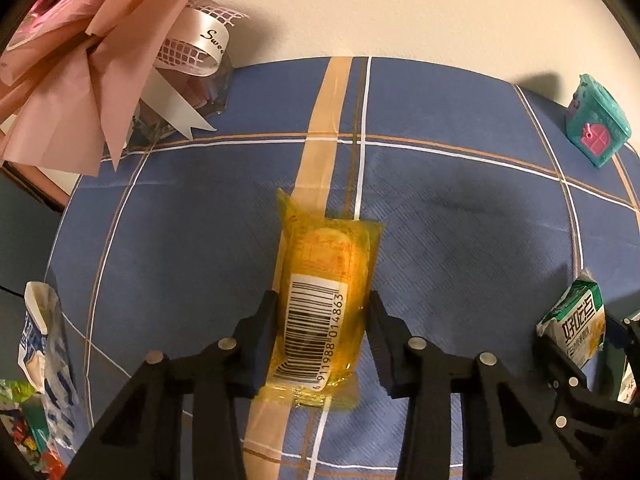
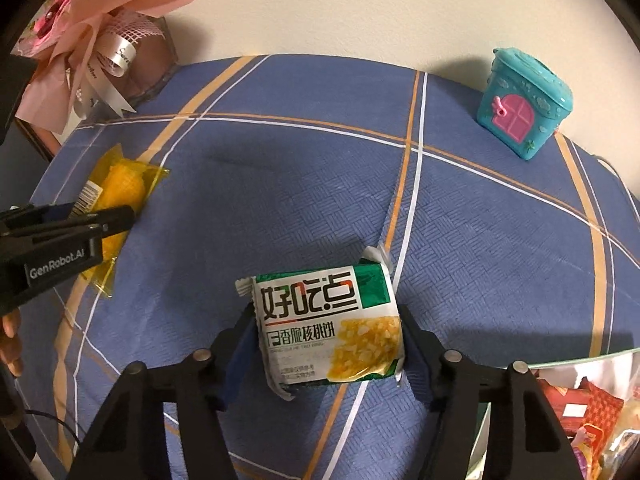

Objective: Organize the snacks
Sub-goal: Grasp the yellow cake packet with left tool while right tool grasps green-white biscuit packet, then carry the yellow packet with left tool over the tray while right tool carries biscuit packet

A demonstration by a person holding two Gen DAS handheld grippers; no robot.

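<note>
A clear yellow snack packet with a barcode (image 1: 324, 300) sits between the fingers of my left gripper (image 1: 322, 334), which is shut on it just above the blue checked tablecloth (image 1: 460, 208). The same packet shows at the left in the right wrist view (image 2: 120, 188) with the left gripper (image 2: 100, 220) on it. My right gripper (image 2: 328, 340) is shut on a green and white biscuit packet (image 2: 328, 328), held above the cloth. That packet also shows at the right edge of the left wrist view (image 1: 576, 320).
A teal toy house with a pink door (image 2: 520, 104) stands at the back right. A pink wrapped bouquet (image 2: 92, 40) lies at the back left. A clear container with several snacks (image 2: 580, 408) is at the front right. More packets (image 1: 44, 360) lie at the table's left edge.
</note>
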